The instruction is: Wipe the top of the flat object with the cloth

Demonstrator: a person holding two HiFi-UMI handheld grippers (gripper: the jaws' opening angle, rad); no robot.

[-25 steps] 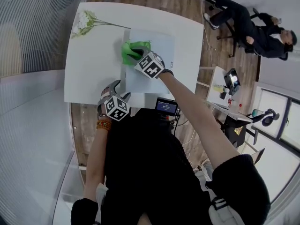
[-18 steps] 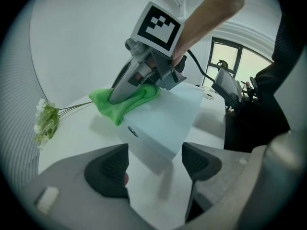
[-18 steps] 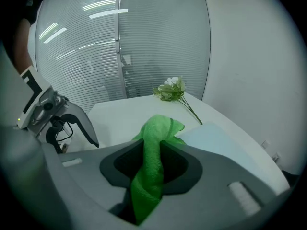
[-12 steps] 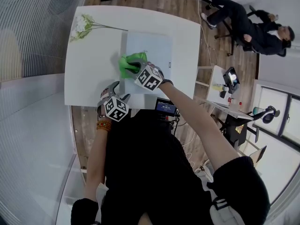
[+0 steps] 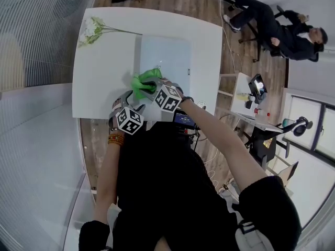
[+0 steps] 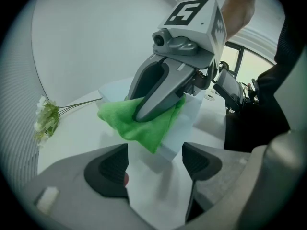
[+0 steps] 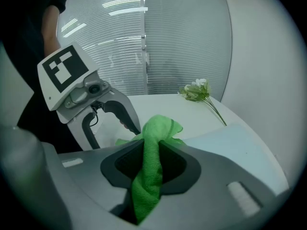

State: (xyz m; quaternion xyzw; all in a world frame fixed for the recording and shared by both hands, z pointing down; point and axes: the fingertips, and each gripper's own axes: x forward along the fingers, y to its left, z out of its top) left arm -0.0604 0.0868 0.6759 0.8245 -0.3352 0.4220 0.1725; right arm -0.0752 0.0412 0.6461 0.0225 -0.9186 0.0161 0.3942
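The right claw (image 7: 151, 150), its jaws just closing tighter, clenches the green cloth (image 5: 142, 81) on the near left part of the pale blue flat board (image 5: 170, 54) on the white tabletop (image 5: 104, 72). The left claw (image 6: 156, 159) hangs released and empty just beside it.

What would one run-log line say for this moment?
right gripper: fingers just closing further, clamped on green cloth | cloth: at pale blue board near edge | left gripper: open, empty

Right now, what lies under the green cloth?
The pale blue flat board, at its near left corner, on the white table. The green cloth, pinched in the right hand-held gripper, hides the board surface beneath it.
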